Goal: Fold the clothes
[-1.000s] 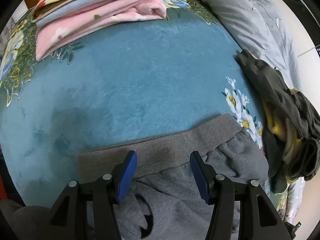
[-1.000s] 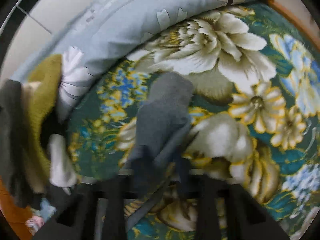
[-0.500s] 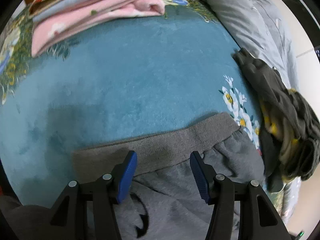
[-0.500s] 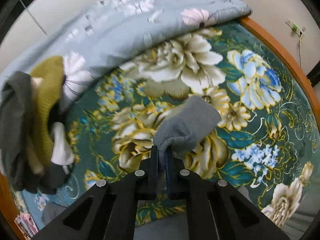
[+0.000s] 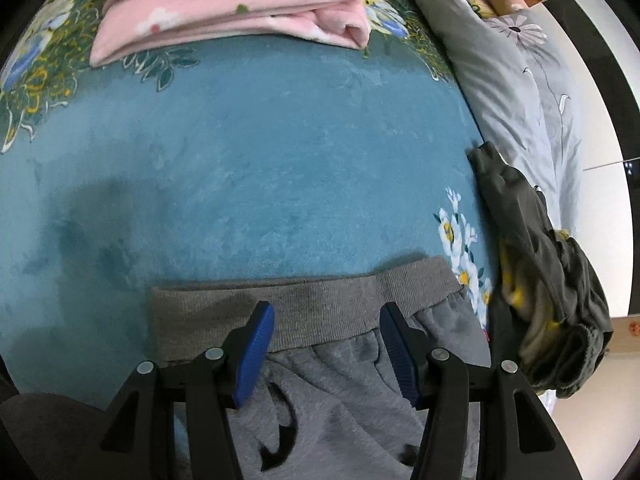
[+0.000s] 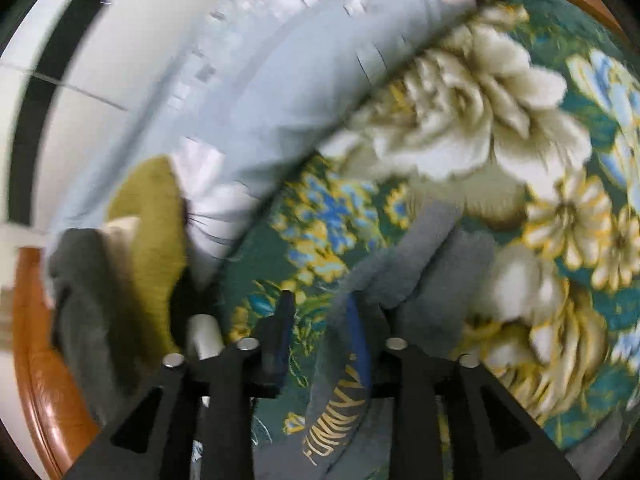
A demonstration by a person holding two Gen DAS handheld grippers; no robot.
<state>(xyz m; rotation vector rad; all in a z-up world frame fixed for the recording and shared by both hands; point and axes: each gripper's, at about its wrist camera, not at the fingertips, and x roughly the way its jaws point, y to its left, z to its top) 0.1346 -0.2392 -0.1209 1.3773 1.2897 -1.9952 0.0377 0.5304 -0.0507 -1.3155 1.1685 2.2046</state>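
Observation:
Grey sweatpants (image 5: 340, 380) lie on the teal blanket (image 5: 260, 184), their ribbed waistband (image 5: 304, 312) facing away from me. My left gripper (image 5: 327, 320) is open and hovers just above the waistband, holding nothing. In the right wrist view, my right gripper (image 6: 320, 308) has its jaws apart. A grey pant leg (image 6: 420, 268) with yellow lettering (image 6: 340, 412) drapes over its right finger and down between the fingers. This view is blurred.
A folded stack of pink and light blue clothes (image 5: 240, 12) sits at the far edge. A pile of dark grey and yellow clothes (image 5: 540, 272) lies at the right, also in the right wrist view (image 6: 120, 272). A grey floral duvet (image 5: 520, 80) is bunched behind it.
My right gripper, shut on the grey pant leg before, has opened and swung; the cloth now hangs loose over one finger. The left gripper stayed open over the waistband, shifting slightly.

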